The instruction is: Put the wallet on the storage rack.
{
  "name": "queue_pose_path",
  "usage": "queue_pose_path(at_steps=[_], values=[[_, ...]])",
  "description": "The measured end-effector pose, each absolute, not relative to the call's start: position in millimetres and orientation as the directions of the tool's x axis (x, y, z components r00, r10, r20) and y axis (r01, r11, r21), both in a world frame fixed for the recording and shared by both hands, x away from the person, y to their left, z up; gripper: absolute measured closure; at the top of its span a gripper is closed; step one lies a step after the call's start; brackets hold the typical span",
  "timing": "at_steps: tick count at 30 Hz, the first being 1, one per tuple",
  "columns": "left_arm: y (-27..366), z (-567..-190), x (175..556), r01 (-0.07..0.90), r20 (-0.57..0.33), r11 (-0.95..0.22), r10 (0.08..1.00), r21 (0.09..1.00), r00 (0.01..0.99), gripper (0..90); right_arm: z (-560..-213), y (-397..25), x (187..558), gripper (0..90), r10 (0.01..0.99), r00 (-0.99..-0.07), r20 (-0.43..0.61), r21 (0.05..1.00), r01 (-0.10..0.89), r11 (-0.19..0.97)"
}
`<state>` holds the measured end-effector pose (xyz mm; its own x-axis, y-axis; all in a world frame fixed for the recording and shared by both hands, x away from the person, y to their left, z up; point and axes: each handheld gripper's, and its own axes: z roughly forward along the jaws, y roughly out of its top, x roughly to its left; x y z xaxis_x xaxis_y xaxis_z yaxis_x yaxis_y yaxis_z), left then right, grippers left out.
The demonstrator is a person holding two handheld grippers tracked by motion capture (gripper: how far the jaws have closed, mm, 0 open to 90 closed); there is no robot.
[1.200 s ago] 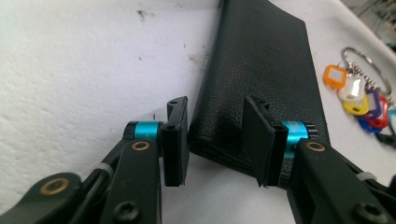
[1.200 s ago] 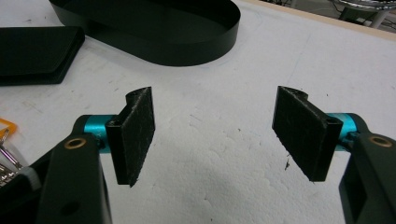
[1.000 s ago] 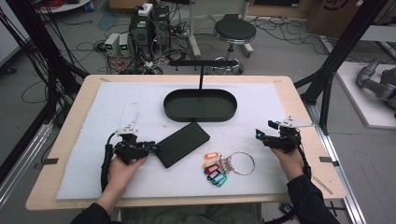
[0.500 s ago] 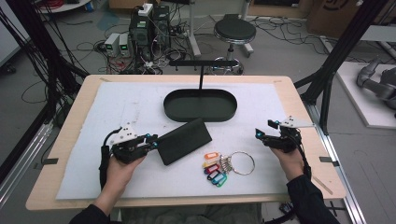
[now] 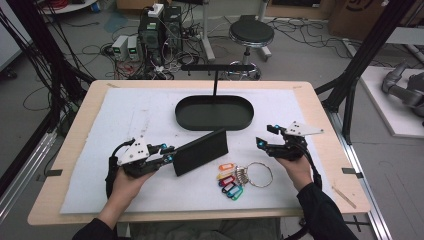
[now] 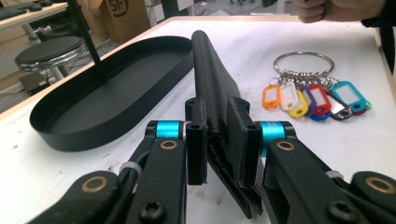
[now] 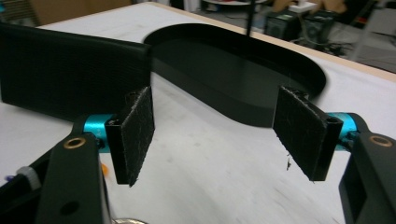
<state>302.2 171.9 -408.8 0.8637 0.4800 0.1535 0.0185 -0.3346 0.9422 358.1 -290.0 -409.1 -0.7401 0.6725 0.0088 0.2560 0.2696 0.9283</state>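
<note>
Both hands hold grippers low over the table, one clamped, one spread.

The left gripper (image 5: 167, 156), held in the left hand (image 5: 131, 176), points toward the person's right with its jaws pressed tight together on a thin edge. The right gripper (image 5: 261, 143), in the right hand (image 5: 296, 166), points leftward, its jaws wide apart with nothing between them. Both forearms enter from the bottom edge.

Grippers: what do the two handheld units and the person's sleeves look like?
The left gripper and right gripper are black, each with a grey three-cornered plate on top, blue collars and brass-coloured pivots behind flat black pads. A black cable loops from the left unit. The sleeves are dark.
</note>
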Motion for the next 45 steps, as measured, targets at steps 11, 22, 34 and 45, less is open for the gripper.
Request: queue_pose_path(at_steps=[11, 22, 34, 45], values=[[169.5, -406.2, 301.0, -0.011, 0.170, -0.330, 0.456, 0.944, 0.873, 77.8, -406.9, -243.4, 373.2, 39.2, 0.544, -0.839, 0.003, 0.899, 0.240, 0.366], [168.6, -408.1, 301.2, -0.014, 0.169, -0.328, 0.450, 0.945, 0.877, 77.6, -418.2, -203.7, 387.9, 56.6, 0.454, -0.891, 0.019, 0.868, 0.240, 0.435], [165.4, -410.8, 300.7, -0.031, 0.193, -0.346, 0.444, 0.938, 0.875, 77.0, -408.4, -222.7, 367.2, 81.4, 0.439, -0.893, -0.098, 0.876, 0.132, 0.464], [155.8, -419.9, 306.2, 0.077, 0.089, -0.326, 0.464, 0.942, 0.881, 52.7, -415.5, -228.7, 360.7, 81.8, 0.419, -0.897, -0.144, 0.858, 0.098, 0.505]])
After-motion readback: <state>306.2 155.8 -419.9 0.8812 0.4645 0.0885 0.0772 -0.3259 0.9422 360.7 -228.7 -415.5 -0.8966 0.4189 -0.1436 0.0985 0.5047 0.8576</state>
